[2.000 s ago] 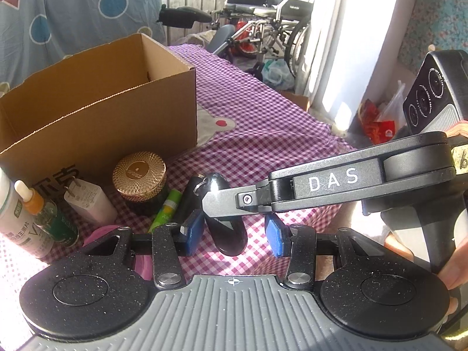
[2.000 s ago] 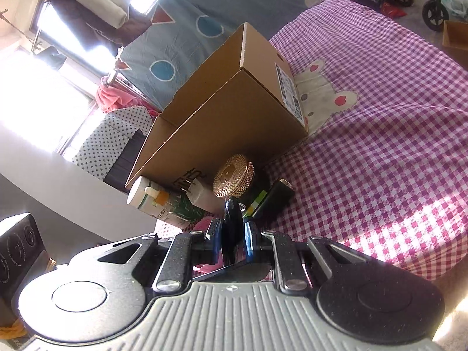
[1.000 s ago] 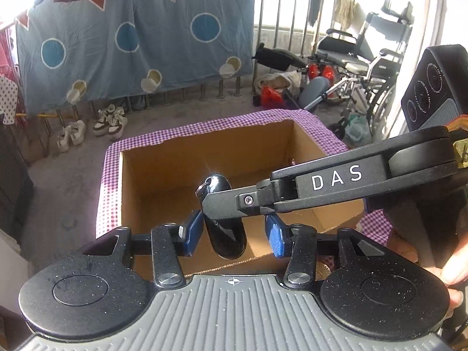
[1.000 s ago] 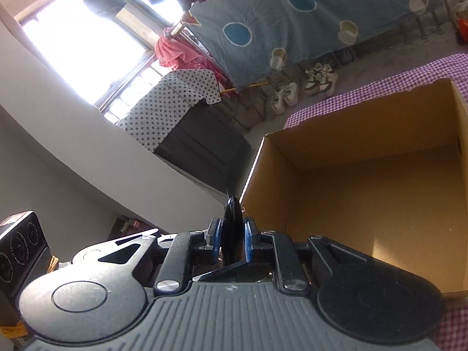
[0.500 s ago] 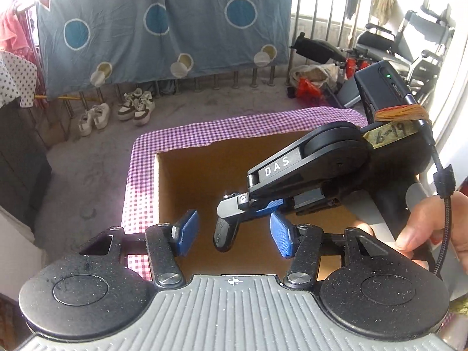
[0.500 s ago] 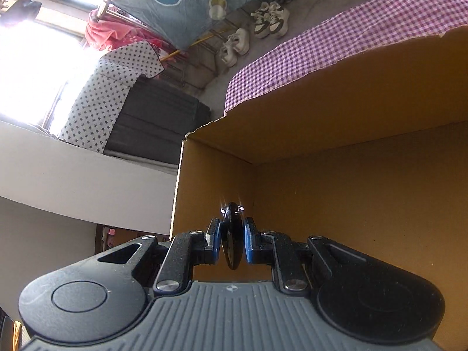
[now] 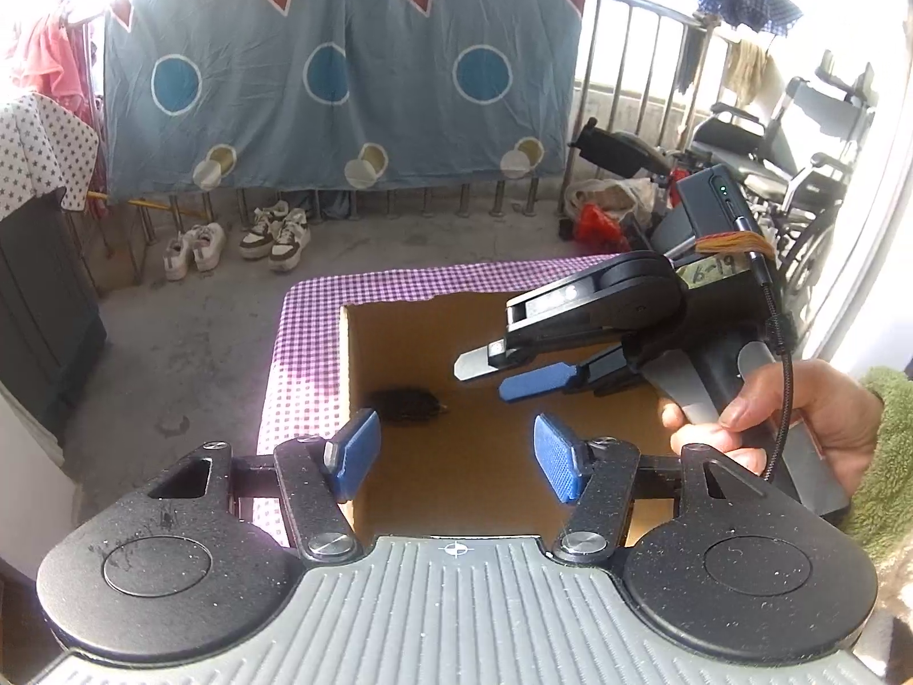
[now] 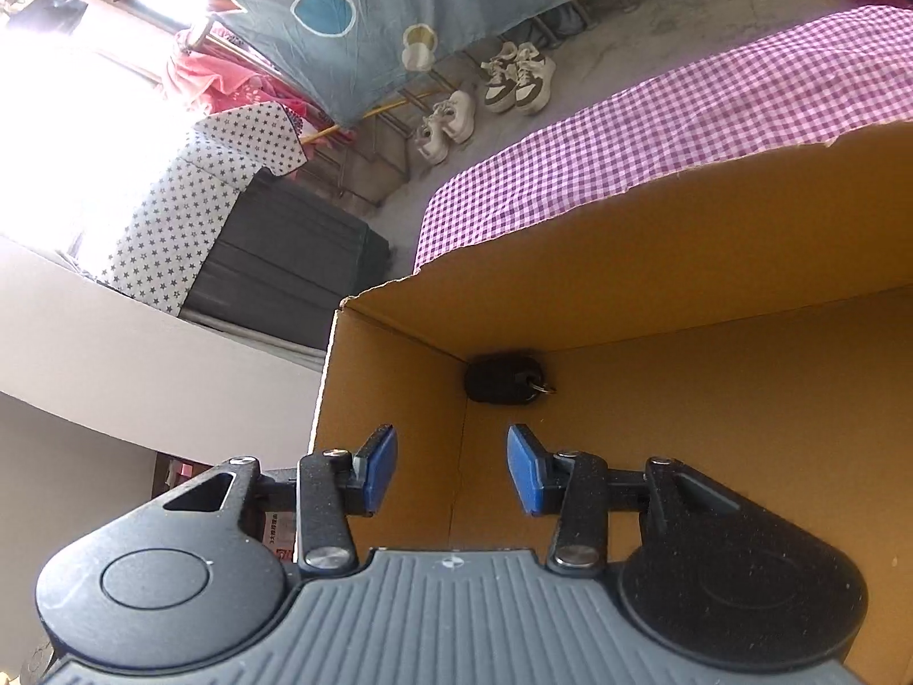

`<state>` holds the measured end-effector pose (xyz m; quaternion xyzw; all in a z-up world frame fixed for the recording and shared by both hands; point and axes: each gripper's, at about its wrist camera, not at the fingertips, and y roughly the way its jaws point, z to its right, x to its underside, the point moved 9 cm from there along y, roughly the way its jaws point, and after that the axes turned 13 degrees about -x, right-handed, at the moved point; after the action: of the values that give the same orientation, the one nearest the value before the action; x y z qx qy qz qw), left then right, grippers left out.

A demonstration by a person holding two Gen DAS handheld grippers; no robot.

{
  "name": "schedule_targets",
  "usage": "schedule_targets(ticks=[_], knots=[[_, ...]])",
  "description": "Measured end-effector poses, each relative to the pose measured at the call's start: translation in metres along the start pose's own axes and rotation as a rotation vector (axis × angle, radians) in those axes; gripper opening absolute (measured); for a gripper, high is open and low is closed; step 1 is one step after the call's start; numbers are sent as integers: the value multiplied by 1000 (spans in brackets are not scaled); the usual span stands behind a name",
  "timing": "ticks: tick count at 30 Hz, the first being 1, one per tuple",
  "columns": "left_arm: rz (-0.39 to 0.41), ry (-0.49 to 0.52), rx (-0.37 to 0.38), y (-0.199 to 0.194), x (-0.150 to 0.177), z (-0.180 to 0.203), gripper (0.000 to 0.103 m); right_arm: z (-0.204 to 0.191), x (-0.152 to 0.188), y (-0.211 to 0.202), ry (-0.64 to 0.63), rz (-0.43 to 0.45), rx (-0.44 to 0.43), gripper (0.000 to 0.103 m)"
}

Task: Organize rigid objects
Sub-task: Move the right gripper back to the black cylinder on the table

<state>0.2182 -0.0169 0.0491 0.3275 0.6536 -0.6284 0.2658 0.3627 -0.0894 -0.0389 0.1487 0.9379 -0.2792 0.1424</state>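
Observation:
A black key fob with a metal ring (image 8: 505, 383) lies on the floor of the open cardboard box (image 8: 656, 240), in its far left corner; it also shows in the left wrist view (image 7: 406, 404). My right gripper (image 8: 451, 471) is open and empty above the box, and shows from the side in the left wrist view (image 7: 513, 371). My left gripper (image 7: 456, 456) is open and empty over the box's near edge (image 7: 345, 377).
The box stands on a purple checked cloth (image 7: 399, 285) at the table's far left corner. Beyond are a concrete floor with shoes (image 7: 274, 234), a blue hanging sheet (image 7: 342, 74), a railing and a wheelchair (image 7: 799, 137). A dark cabinet (image 8: 285, 279) stands left.
My right gripper opened and let go of the black key fob, which now lies in the box's corner. Both grippers have drawn back slightly above the box.

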Motion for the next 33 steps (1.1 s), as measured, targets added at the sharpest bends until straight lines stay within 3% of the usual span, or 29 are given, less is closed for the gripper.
schedule_targets(ticks=[7, 12, 16, 21, 24, 28, 33], knots=[[58, 12, 91, -42, 18, 20, 66, -23, 49, -118, -113, 117, -29, 46], [35, 56, 141, -53, 49, 44, 67, -14, 109, -196, -152, 197, -41, 46], [0, 103, 190, -52, 74, 70, 67, 5, 154, -234, -125, 270, -43, 46], [-39, 191, 257, -41, 109, 115, 65, 52, 206, -240, -26, 350, 8, 45], [-63, 266, 263, -29, 130, 144, 58, 80, 227, -228, 52, 373, 33, 41], [-108, 346, 246, -9, 145, 170, 42, 103, 234, -210, 119, 363, 39, 40], [-164, 394, 230, 7, 154, 184, 34, 115, 236, -199, 137, 339, 36, 39]])
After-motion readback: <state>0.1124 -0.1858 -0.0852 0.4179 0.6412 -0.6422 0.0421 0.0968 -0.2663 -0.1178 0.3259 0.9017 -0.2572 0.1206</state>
